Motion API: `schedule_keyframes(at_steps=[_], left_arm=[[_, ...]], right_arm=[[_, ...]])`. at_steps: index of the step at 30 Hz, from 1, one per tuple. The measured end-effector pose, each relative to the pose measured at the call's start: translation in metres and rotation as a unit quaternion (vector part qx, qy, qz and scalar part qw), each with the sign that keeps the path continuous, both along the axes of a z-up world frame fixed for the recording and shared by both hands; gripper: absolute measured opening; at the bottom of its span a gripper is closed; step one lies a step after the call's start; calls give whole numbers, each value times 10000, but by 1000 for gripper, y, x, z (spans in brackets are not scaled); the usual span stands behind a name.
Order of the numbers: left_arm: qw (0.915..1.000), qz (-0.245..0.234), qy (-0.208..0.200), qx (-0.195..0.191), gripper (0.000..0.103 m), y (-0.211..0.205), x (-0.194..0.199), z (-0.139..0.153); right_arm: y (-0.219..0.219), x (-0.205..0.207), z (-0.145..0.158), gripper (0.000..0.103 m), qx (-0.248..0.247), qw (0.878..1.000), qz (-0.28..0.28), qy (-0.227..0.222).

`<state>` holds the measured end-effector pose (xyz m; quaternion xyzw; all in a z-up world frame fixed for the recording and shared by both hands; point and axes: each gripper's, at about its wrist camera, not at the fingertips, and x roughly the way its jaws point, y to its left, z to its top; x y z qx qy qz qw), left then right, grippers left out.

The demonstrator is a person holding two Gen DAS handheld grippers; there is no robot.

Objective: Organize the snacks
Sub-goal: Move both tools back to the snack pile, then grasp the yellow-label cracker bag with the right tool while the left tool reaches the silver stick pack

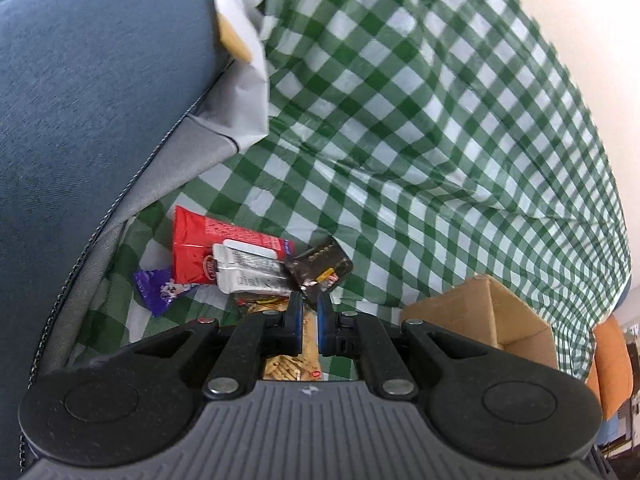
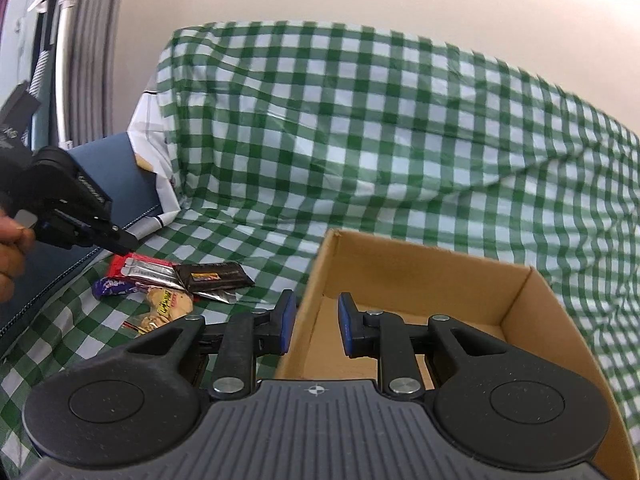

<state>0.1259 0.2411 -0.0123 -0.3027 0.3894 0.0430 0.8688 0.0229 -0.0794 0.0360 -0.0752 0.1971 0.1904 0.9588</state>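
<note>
At the left, the left gripper (image 2: 120,240) hangs over the snack pile with its jaws together and nothing in them. The red packet (image 1: 192,248), silver bar (image 1: 248,270) and dark wrapper (image 1: 320,270) overlap on the green checked cloth (image 1: 440,140), and a purple sweet (image 1: 156,288) lies beside them. Farther right, the right gripper (image 2: 316,320) straddles the wall of the cardboard box (image 2: 420,280), jaws apart, seemingly empty. Closed jaws could shove the slippery wrappers about, or pinch two together.
</note>
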Motion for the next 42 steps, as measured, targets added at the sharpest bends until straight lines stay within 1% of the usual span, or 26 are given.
schedule_keyframes(at_steps=[4,9,11,13,15,17,18,20,21,23,25,28,30,31,32,34,36,38,39,40,41,42], left_arm=[[9992,219,249,-222,6,16,5,-10],[9955,561,460,-610,6,39,7,-21],[9943,625,527,-682,6,45,7,-24],[9933,675,585,-735,6,49,7,-27],[9925,716,589,-800,6,53,8,-28],[9919,775,596,-807,7,56,9,-28],[9917,796,602,-807,7,58,9,-29],[9915,826,611,-798,7,60,10,-29],[9915,842,613,-782,7,61,10,-29],[9912,874,623,-777,7,63,10,-30],[9910,910,622,-760,7,65,10,-30],[9916,865,642,-719,10,67,13,-31],[9920,850,649,-674,15,68,14,-31],[9923,840,645,-643,22,68,16,-31],[9928,818,639,-597,33,69,18,-31],[9942,730,620,-491,43,67,23,-32],[9960,592,598,-315,47,61,28,-32],[9979,306,569,-29,52,50,35,-32],[9983,88,542,195,53,42,39,-31],[9973,-156,514,500,60,32,43,-29],[9946,-381,491,830,68,21,45,-28],[9901,-605,458,1178,71,10,48,-27]], right_arm=[[14,-3,6,24,-69,9998,195,-77],[51,6,11,24,259,9982,412,362],[74,12,8,25,392,9960,584,550],[97,19,1,26,384,9945,710,669],[121,29,-9,29,327,9927,782,863],[138,42,-21,40,312,9905,746,1112],[146,50,-28,44,307,9893,696,1242],[157,64,-42,59,326,9855,630,1539],[162,71,-50,62,346,9828,615,1705],[171,83,-65,71,325,9772,627,2003],[177,91,-76,73,289,9736,604,2182],[180,102,-88,73,328,9676,590,2432],[181,104,-91,66,320,9673,614,2441],[179,103,-91,55,318,9679,642,2410],[177,103,-90,51,334,9679,688,2396],[171,98,-87,49,402,9676,748,2378],[165,90,-84,48,361,9687,785,2327],[161,79,-79,48,267,9700,793,2284],[159,73,-76,48,223,9702,794,2277],[156,65,-73,48,189,9702,785,2284],[152,59,-70,48,163,9697,774,2312],[148,52,-68,48,122,9686,763,2365]])
